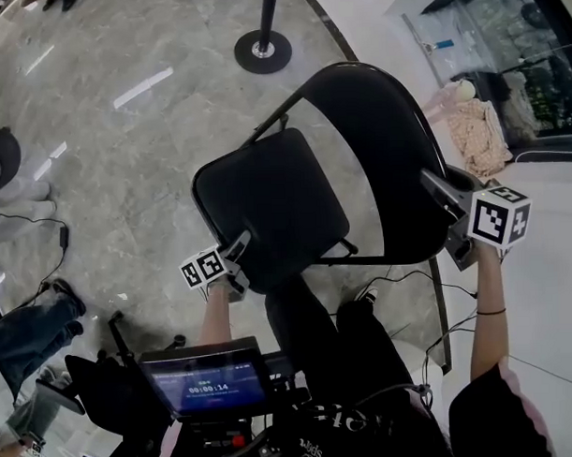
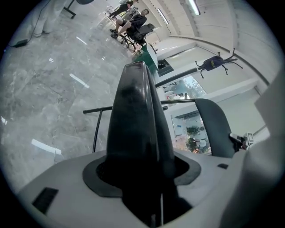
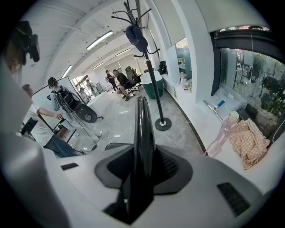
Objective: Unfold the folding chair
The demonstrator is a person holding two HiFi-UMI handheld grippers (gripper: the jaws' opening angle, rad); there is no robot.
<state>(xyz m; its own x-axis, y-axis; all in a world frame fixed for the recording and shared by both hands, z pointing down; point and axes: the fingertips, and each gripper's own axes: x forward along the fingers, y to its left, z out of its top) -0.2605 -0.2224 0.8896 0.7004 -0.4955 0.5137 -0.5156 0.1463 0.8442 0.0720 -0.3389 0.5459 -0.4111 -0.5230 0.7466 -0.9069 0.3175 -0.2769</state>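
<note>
A black folding chair stands in front of me in the head view, its padded seat [image 1: 271,200] tilted and its curved backrest [image 1: 386,154] to the right. My left gripper [image 1: 233,257] is shut on the seat's near edge. In the left gripper view the seat [image 2: 136,120] fills the gap between the jaws, and the backrest [image 2: 218,127] shows at right. My right gripper [image 1: 444,203] is shut on the backrest's right edge. In the right gripper view that edge [image 3: 143,142] runs as a thin black blade between the jaws.
A stanchion base [image 1: 263,50] stands on the marble floor beyond the chair. A person's legs [image 1: 32,325] and a cable lie at left. A patterned cloth [image 1: 479,136] sits at right by a glass wall. A coat stand [image 3: 149,67] rises ahead. A screen [image 1: 205,380] hangs at my chest.
</note>
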